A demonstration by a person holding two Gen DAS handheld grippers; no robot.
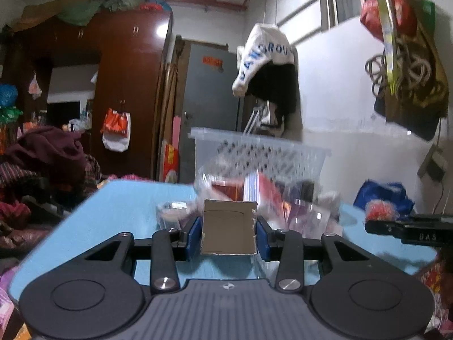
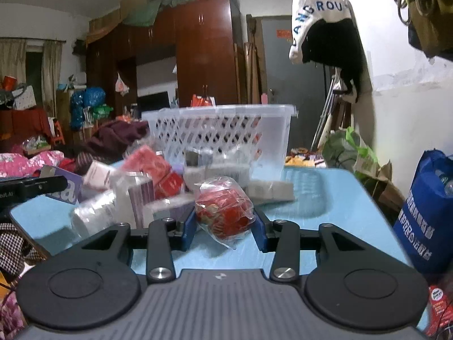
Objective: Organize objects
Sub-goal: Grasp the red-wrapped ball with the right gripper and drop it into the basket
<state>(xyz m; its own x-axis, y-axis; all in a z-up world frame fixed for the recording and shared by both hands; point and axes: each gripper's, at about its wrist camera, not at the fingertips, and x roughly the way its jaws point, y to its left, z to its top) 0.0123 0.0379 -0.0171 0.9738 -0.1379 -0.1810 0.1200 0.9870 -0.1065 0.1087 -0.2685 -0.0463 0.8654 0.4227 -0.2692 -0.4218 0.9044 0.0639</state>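
left gripper [image 1: 229,233] clamps cardboard box [image 1: 228,228] | right gripper [image 2: 225,225] pinches red wrapped packet [image 2: 223,208] | basket [image 2: 223,133] straight ahead of both, beyond clutter

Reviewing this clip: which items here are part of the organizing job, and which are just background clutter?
Part of the job:
- cardboard box in left tongs
- red wrapped packet in right tongs
- white basket
- pile of packets

Just lying about:
- blue bag
- hanging cap
- wardrobe

One cardboard box [image 1: 228,228], one red wrapped bundle [image 2: 223,212], one white basket [image 2: 220,130], one blue table [image 2: 325,206].
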